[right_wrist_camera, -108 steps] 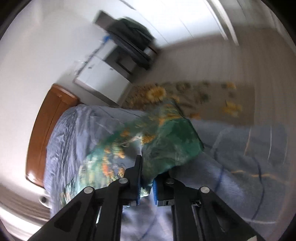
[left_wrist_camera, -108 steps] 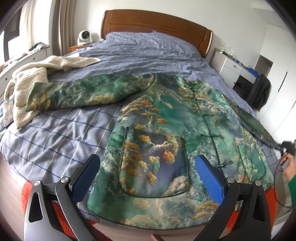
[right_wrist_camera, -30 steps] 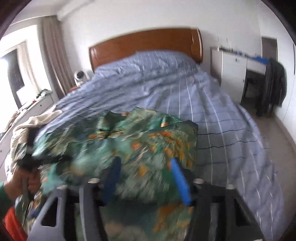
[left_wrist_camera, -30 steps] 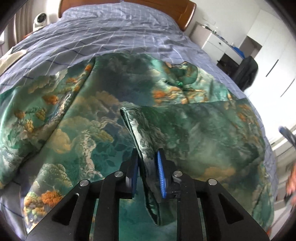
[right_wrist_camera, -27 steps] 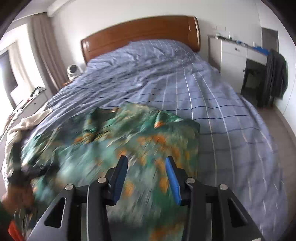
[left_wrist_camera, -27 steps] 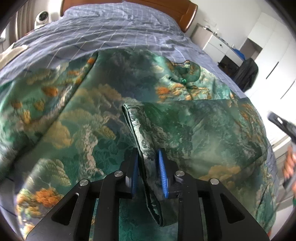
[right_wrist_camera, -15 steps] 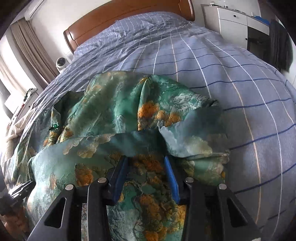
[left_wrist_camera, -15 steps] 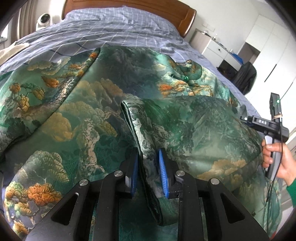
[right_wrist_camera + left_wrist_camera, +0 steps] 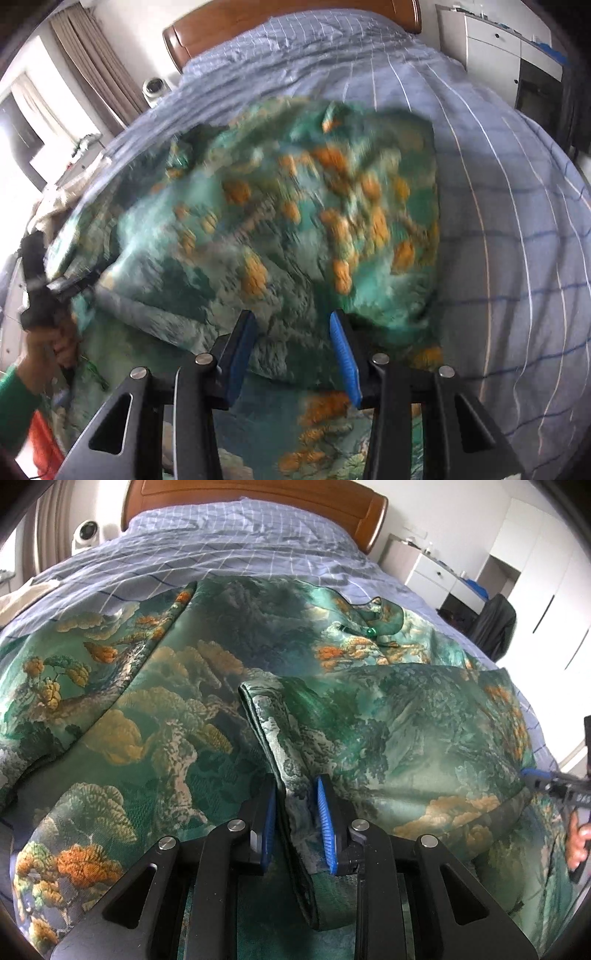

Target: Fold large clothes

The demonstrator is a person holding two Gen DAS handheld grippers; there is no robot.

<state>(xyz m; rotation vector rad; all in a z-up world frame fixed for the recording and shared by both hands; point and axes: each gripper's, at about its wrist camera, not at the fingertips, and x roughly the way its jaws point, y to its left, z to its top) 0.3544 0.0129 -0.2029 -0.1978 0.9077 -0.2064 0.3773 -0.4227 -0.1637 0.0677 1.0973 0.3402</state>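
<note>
A large green brocade jacket (image 9: 177,716) with orange cloud and tree patterns lies spread on the bed. Its right sleeve (image 9: 424,731) is folded across the chest. My left gripper (image 9: 295,823) is shut on the sleeve's cuff edge, which hangs between the blue pads. My right gripper (image 9: 291,350) is open with its jaws apart, just above the folded jacket (image 9: 295,206), holding nothing; that view is blurred. The right gripper also shows at the right edge of the left wrist view (image 9: 554,790).
The bed has a blue checked cover (image 9: 498,184) and a wooden headboard (image 9: 258,494). A white fan (image 9: 86,535) stands at the back left. White drawers (image 9: 436,572) and a dark garment on a chair (image 9: 495,624) stand at the right. A cream blanket (image 9: 14,598) lies at the left.
The right gripper has let go of the jacket's side and opened wider, pulling back. The left gripper stays shut on the cuff over the chest.
</note>
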